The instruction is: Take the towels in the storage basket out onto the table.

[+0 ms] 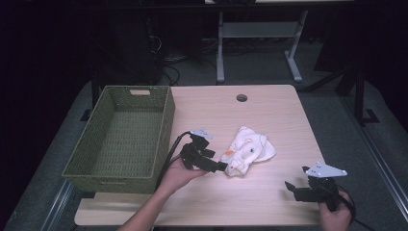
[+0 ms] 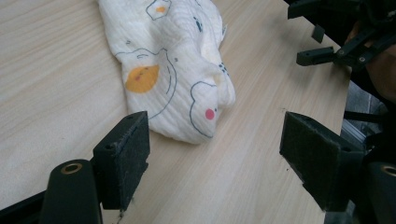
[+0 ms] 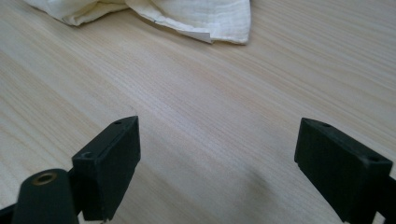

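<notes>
A crumpled white cloth (image 1: pixel 248 149) printed with small cartoon shapes lies near the middle of the light wooden table (image 1: pixel 269 110). My left gripper (image 1: pixel 222 167) is at the cloth's near left end, open, with the cloth's corner (image 2: pixel 187 107) just ahead of its wide-apart jaws. My right gripper (image 1: pixel 294 185) hovers open over bare wood near the table's front right, well apart from the cloth, whose edge (image 3: pixel 196 18) lies far ahead of it. In the left gripper view the right gripper (image 2: pixel 322 44) appears at the upper right.
A green woven basket (image 1: pixel 166 130) stands on the table's left side, nothing visible inside. A round cable hole (image 1: pixel 241 98) sits near the far edge. Beyond the table are dark floor, cables and another desk's legs (image 1: pixel 220 48).
</notes>
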Motion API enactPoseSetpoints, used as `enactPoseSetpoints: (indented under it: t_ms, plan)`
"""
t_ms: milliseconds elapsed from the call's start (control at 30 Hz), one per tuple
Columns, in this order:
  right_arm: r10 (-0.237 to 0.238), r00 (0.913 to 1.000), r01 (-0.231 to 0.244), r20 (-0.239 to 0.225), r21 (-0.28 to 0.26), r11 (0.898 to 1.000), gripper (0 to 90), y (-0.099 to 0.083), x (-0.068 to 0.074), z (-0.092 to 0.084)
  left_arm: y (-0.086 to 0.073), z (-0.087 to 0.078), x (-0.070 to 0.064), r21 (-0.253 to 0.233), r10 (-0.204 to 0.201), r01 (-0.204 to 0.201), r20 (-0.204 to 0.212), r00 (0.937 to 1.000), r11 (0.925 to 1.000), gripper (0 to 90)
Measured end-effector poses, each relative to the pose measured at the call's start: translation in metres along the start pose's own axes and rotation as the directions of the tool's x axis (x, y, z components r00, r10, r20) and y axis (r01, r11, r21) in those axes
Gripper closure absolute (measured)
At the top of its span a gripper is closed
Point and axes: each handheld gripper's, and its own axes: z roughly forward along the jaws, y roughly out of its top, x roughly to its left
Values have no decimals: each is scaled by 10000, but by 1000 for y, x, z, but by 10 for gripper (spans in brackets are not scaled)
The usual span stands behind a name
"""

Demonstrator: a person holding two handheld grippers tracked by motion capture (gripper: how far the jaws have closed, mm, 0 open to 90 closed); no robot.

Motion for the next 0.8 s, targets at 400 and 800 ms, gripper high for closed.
enactPoseSetpoints:
  t_ms: [400, 800]
  plan:
    - [-28, 10000, 29, -32, 59, 10000, 140, -1, 1, 2, -24, -2, 0, -56, -23, 23, -45, 10000, 10000, 240]
    - [56, 10000, -56, -5, 109, 9999, 140, -5, 0, -1, -51, -7, 1, 4, -140, 140, 100, 9999, 9999, 241]
